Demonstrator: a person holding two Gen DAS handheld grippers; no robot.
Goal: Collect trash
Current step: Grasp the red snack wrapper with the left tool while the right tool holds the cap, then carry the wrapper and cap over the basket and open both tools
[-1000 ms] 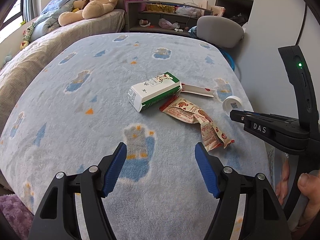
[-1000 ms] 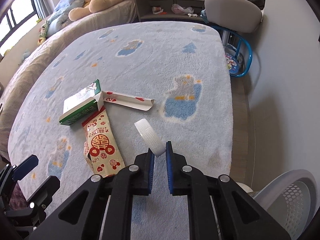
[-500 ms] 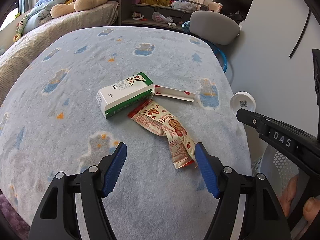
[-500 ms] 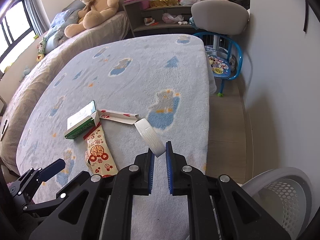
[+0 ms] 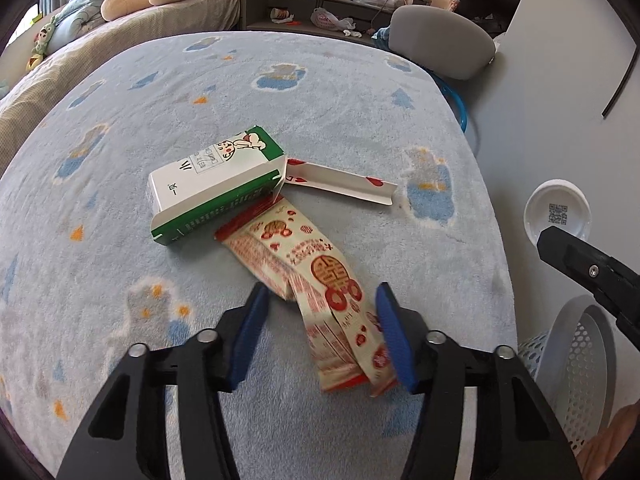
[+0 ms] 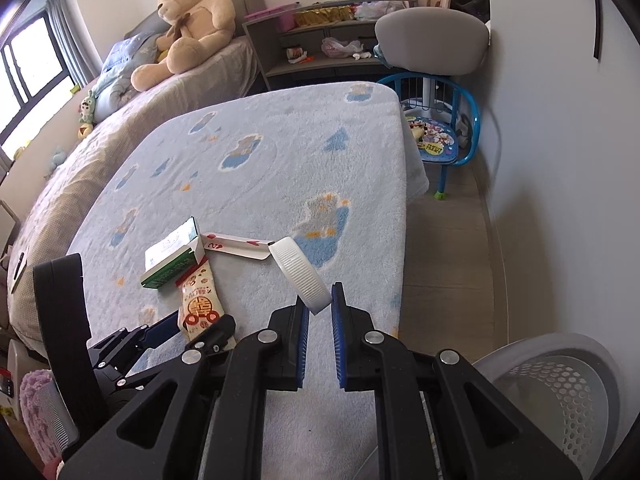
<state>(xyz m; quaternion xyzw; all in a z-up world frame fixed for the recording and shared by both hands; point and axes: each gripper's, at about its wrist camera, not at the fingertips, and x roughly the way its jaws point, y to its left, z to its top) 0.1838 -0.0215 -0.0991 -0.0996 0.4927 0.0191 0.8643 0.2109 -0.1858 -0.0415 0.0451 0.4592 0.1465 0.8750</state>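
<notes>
The left gripper [image 5: 320, 320] is down low over the snack wrapper [image 5: 316, 280], and its jaws are closing. The near end of the wrapper lies between the two blue pads [image 5: 390, 336]. The right pad looks like it is touching the wrapper's edge; the left pad is apart from it, so there is no real squeeze yet.

The right gripper [image 6: 319, 308] is pinched tight on the rim of a white lid [image 6: 299, 276] and holds it up in the air, near the white basket [image 6: 560, 392] at the right (prob. the trash bin).

More trash lies on the fluffy blue blanket [image 5: 280, 92]: a green and white carton [image 5: 216, 184] just past the far end of the wrapper, touching it, and a folded card [image 5: 344, 184] with red hearts to the carton's right.

To do this step well, the left gripper should close slow and catch both sides of the wrapper, not just 1 edge. The wrapper is thin and crinkly, so it may slip or fold. The pads should stay low, close to the blanket, w/o grabbing the fluff. A soft lift straight up would help, so the carton does not get dragged along.
</notes>
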